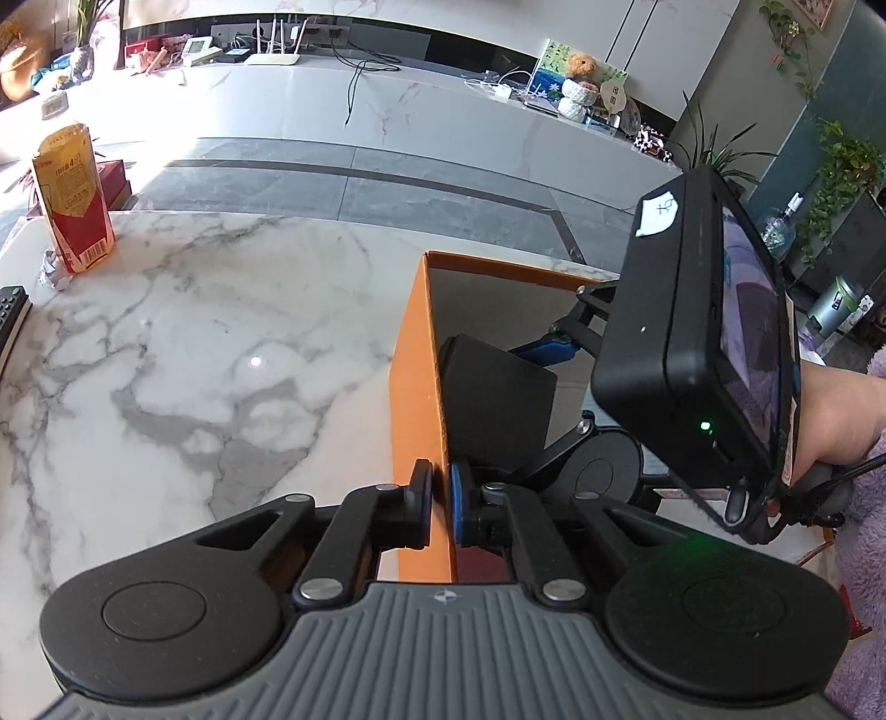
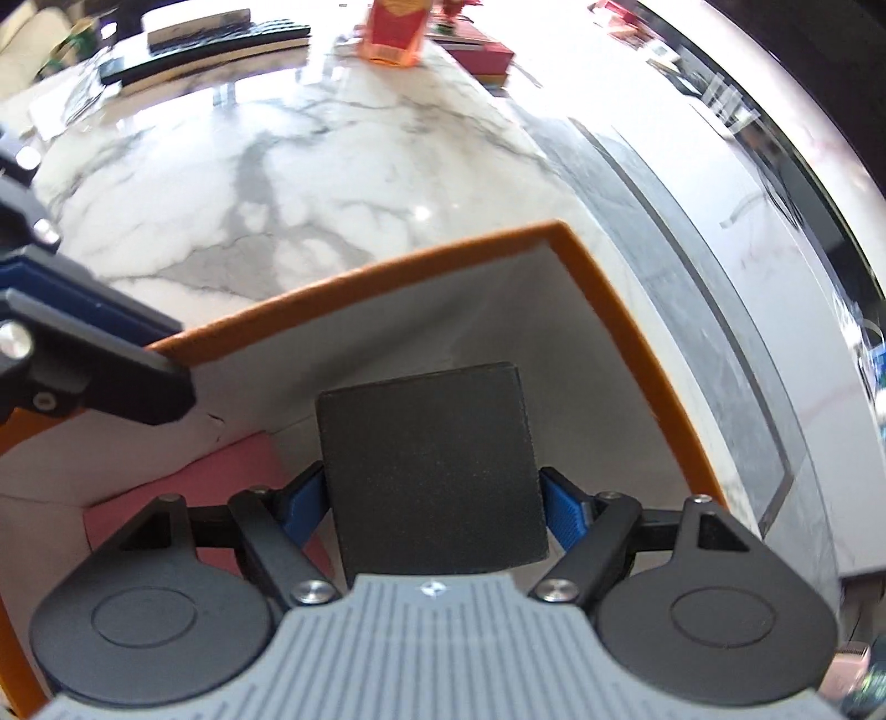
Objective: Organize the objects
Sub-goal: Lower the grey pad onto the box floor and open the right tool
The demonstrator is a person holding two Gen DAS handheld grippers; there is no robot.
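An orange box [image 1: 418, 354] with a pale inside stands on the marble table [image 1: 194, 343]. My left gripper [image 1: 441, 507] is shut on the box's near wall, one finger outside and one inside. My right gripper [image 2: 432, 507] is shut on a black block [image 2: 432, 471] and holds it inside the orange box [image 2: 626, 310]. The block [image 1: 498, 399] and the right gripper's body show in the left wrist view too. A pink sheet [image 2: 221, 476] lies on the box floor to the block's left.
A red and yellow carton [image 1: 72, 199] stands at the table's far left, with crumpled paper [image 1: 52, 271] beside it. A remote [image 1: 11, 310] lies at the left edge. A red box [image 2: 476, 50] lies beyond the table. Grey tiled floor lies beyond the table's far edge.
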